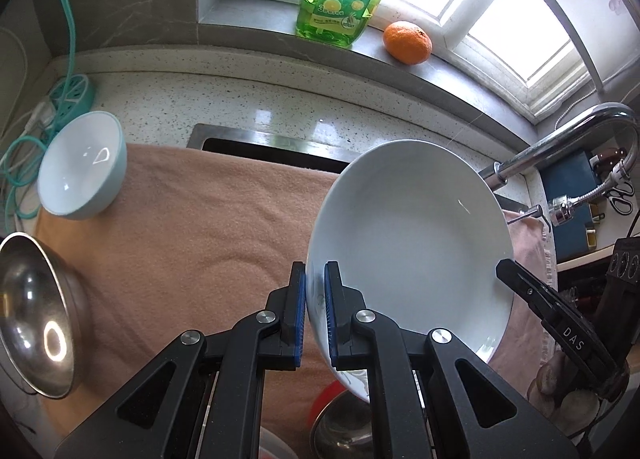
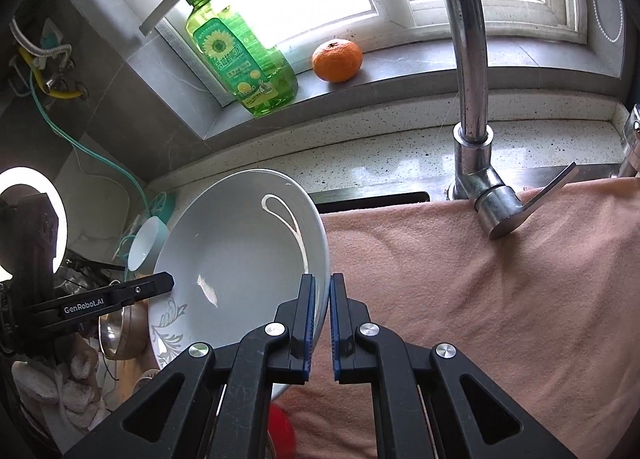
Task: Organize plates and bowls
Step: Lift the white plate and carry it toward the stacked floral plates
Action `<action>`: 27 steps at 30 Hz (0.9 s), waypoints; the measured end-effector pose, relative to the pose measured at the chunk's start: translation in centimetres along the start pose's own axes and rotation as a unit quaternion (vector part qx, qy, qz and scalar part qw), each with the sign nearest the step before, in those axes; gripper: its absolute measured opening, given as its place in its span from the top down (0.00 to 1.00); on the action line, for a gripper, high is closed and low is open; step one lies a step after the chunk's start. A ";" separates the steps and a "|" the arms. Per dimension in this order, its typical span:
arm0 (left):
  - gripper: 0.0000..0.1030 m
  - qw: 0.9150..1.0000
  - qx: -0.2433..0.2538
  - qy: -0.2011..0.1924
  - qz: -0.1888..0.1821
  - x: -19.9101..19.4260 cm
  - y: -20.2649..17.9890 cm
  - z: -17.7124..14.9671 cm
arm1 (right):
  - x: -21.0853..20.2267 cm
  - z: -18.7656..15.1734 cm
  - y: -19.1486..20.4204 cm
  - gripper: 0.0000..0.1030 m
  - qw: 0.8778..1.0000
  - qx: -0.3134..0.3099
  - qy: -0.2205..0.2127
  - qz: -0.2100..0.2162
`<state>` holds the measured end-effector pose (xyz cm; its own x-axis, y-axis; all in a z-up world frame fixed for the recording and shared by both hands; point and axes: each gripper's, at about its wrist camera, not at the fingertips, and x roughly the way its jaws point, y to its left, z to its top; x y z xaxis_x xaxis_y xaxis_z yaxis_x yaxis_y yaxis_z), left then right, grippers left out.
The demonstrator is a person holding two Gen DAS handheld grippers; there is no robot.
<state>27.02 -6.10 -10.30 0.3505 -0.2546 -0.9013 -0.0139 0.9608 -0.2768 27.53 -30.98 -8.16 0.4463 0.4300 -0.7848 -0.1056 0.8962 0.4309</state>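
A speckled pale stone bench (image 1: 224, 99) runs under a bright window; a peach-pink cloth (image 1: 192, 227) is spread over it and over most of a steel sink (image 1: 224, 135), with a curved chrome tap (image 2: 468, 99) at the far right. On the grey window sill (image 2: 400, 71) stand a green pump bottle of dish soap (image 2: 244, 63) with a sunflower label and Chinese writing too small to read, and a round orange fruit (image 2: 337, 60) just beside it.

Both tools point steeply down over the cloth. The left tool (image 1: 316, 299) is pressed together on the near left rim of a wide white ceramic plate (image 1: 412, 235), which has a grey leaf pattern near that rim and hangs tilted above the cloth. The right tool (image 2: 322, 307) pinches the opposite rim of the same plate. In the left view the right tool's black arm reads "DAS"; in the right view the left tool's arm reads "GenRobot.AI".

On the cloth's far left sits a pale blue ceramic bowl (image 1: 82, 167), tipped toward the camera, with a turquoise power strip (image 1: 74, 93) and coiled cable behind it. A shiny steel bowl (image 1: 38, 315) lies at the near left edge.
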 end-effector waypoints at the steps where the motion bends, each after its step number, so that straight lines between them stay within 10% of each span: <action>1: 0.93 1.000 -0.001 -0.002 0.000 -0.3 0.2 -0.2 | -0.2 -0.2 0.4 0.94 1.000 -0.002 -0.001 0.001; 27: 0.93 0.999 -0.032 -0.022 0.011 -6.8 7.6 -7.8 | -2.1 -7.2 10.1 0.94 0.999 -0.031 0.007 0.023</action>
<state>17.19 2.12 -8.87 0.3894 -0.2270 -0.8927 -0.0809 0.9570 -0.2787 19.10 -22.06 -5.40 0.4279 0.4721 -0.7707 -0.1800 0.8801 0.4393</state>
